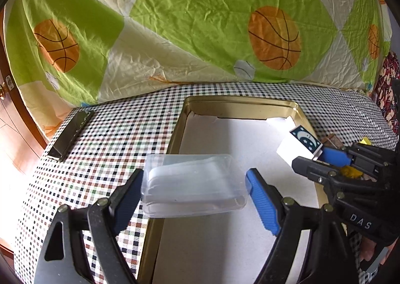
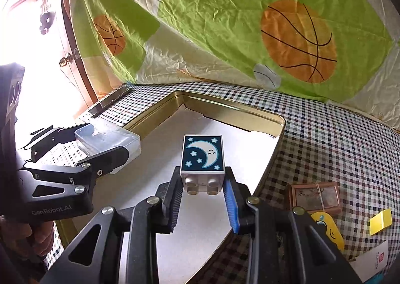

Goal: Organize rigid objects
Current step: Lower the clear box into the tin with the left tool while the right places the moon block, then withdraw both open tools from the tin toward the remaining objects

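Progress: early. Gold tin tray (image 1: 303, 115), lined with white paper, holds nothing resting on its floor yet; both items are carried above it.

Left gripper (image 1: 193, 185): jaws wide, closed on clear plastic box (image 1: 192, 184) over the tray's left rim; pointed downward.

Right gripper (image 2: 203, 192): jaws narrow, clamped on moon-print toy brick (image 2: 203, 155) above the tray's middle; pointed downward.

Outstanding, on checked cloth right of tray: small brown frame (image 2: 315, 197), yellow smiley piece (image 2: 328, 230), yellow tab (image 2: 380, 221). Dark flat bar (image 1: 71, 135) lies far left.
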### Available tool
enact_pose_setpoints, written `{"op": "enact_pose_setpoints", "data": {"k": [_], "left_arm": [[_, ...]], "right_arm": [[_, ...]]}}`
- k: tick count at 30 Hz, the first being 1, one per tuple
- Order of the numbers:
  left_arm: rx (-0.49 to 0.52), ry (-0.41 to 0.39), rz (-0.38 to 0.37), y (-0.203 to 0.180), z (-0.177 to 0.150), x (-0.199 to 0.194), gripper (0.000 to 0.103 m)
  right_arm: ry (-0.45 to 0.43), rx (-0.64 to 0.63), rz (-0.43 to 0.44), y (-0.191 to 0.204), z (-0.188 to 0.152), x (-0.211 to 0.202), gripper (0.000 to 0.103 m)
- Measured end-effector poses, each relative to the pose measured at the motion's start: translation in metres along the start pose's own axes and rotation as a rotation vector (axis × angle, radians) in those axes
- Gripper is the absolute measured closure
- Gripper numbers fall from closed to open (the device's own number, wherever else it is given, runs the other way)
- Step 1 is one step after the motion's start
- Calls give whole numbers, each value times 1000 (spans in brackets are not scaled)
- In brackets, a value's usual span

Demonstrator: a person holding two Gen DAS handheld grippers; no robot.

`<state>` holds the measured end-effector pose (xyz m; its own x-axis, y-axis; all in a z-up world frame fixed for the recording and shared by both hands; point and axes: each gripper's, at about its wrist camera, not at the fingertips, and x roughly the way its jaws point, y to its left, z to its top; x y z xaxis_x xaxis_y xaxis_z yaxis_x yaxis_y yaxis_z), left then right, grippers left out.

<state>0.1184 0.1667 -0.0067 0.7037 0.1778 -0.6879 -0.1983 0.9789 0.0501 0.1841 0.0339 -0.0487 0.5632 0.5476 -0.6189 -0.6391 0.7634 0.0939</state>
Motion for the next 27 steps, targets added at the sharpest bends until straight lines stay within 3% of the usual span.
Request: {"op": "enact_pose_setpoints", "data": {"k": [13,15,18,24,27], "left_arm": [[17,7,14,0,3,3,19],[17,-2,10,0,3,1,18],[7,-14,9,2,3,-2,10],[-23,-70,26,1,-5,-24,1],[-40,-130,35,-9,-19,-41,0]], "right_arm": [[9,-4,-23,3,4,11,69],[2,-2,-27,2,4,9,65],[-18,10,-37,-1,4,3,51],[-70,8,-47,-7,-15,-41,49],[-118,51,-63,-24,-37,-78,42]]}}
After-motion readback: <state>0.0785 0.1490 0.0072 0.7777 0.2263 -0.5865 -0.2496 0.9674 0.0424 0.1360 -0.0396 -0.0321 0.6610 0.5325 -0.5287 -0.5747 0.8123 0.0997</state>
